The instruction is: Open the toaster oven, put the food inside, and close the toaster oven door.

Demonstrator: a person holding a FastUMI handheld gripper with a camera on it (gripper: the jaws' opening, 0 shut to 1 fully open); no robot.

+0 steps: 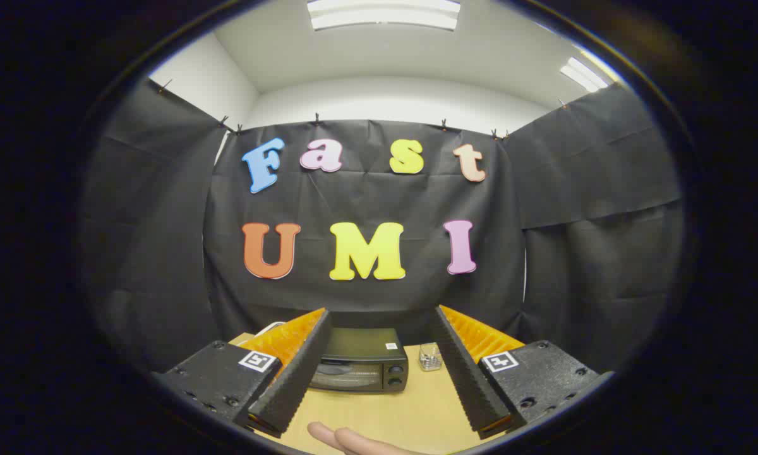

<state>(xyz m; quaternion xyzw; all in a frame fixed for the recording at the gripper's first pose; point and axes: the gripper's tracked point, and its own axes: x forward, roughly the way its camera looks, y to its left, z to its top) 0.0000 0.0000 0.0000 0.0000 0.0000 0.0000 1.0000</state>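
Nearest to me, a person's hand [354,440] lies flat on the wooden table [410,411], just beneath and between my fingers. My gripper [379,417] is spread wide and holds nothing; the fingers [290,379] frame the scene ahead with clear air between them. Beyond them, straight ahead and a touch toward the left finger, sits the toaster oven [361,366], door closed, its glass front and two knobs facing me squarely and its long side running across my line of approach. So the door handle lies dead ahead and below my present height; I judge I must drop and go forward, not swing sideways. Just beside the oven on its right stands a small clear thing [430,357], perhaps a glass jar, too small to tell. I can't make out the food from here.
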